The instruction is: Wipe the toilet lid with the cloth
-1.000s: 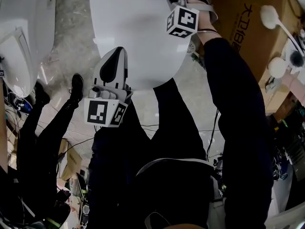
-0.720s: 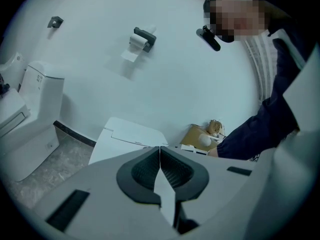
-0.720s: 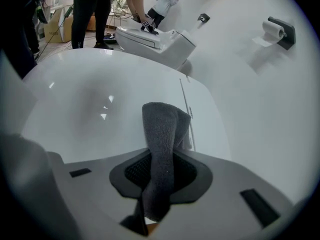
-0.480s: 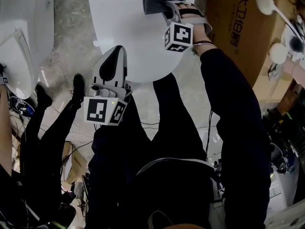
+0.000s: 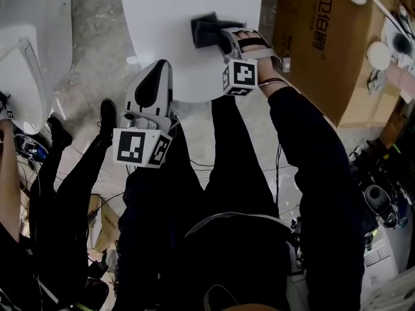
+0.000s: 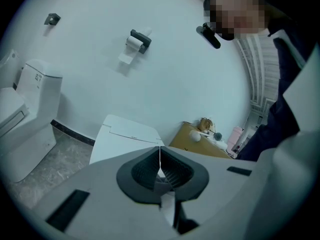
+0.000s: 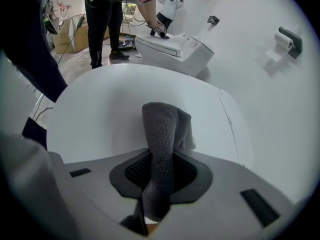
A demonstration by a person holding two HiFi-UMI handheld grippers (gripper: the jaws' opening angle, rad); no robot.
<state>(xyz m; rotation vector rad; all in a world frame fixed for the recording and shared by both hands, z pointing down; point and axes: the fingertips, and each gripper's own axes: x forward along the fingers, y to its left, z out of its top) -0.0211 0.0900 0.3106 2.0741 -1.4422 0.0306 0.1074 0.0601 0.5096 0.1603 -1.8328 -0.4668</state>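
Two grippers are in view, and only one carries a load: the right gripper (image 7: 160, 170) has its fingers clamped on the single cloth (image 7: 162, 124), a dark grey folded strip. The cloth's long axis runs in line with the fingers. It passes up between them and its free end projects straight ahead, over the white toilet lid (image 7: 100, 109). In the head view the cloth sits over the near right part of the lid and appears to touch it, though contact cannot be confirmed. The left gripper (image 6: 160, 161) has its fingers pressed together with nothing between them. In the head view it hangs at the lid's near left edge, apart from the cloth. The right hand is therefore the working hand, and most of the bare lid lies to its left and beyond it. The next stroke probably calls for a drag across that surface with the cloth end kept flat. Count: one cloth, two toilets (the one under the cloth and a second toilet (image 5: 26, 50) off to the left), one cardboard box (image 5: 324, 37) to the right, and one paper roll holder (image 7: 287, 39) on the wall.
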